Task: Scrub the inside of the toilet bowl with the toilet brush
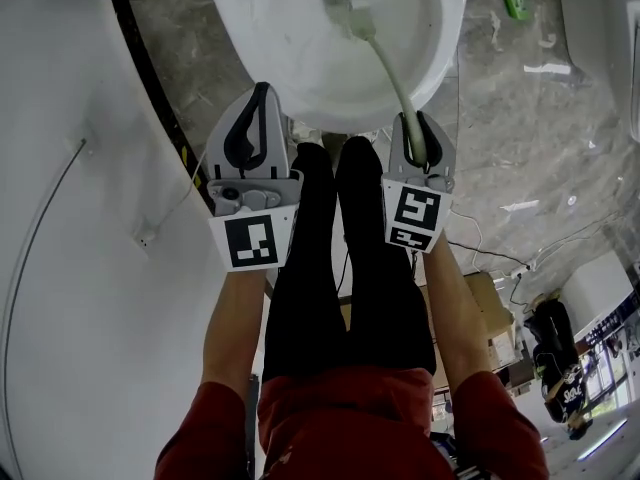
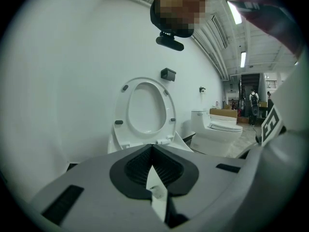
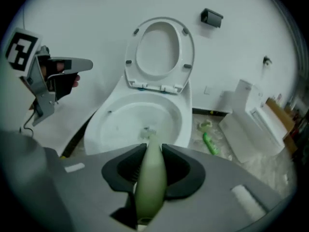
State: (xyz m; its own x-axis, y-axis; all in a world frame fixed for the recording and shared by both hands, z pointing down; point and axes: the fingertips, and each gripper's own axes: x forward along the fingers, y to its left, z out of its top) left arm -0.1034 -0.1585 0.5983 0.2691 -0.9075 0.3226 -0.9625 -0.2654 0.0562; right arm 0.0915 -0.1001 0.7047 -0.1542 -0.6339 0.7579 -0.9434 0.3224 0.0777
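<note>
Currently, the right gripper [image 3: 153, 148] fingers pinch the handle of the green toilet brush [image 1: 392, 68], and its bristle head sits inside the toilet bowl [image 1: 285, 48]. The left gripper [image 1: 262, 93] hangs just beside the bowl's front rim with its fingers pressed together, holding nothing.

In the head view the toilet bowl [image 1: 290, 58] is cut off by the top edge, and the bristle end of the toilet brush [image 1: 389, 68] is smeared by blur — its form cannot be made out. The handle's near end is hidden between the fingers [image 1: 438, 146] of the right gripper [image 1: 415, 123]. In the left gripper view the bowl is masked by the left gripper [image 2: 152, 147] itself, and a distant person [image 2: 253, 100] is too small to be described.
</note>
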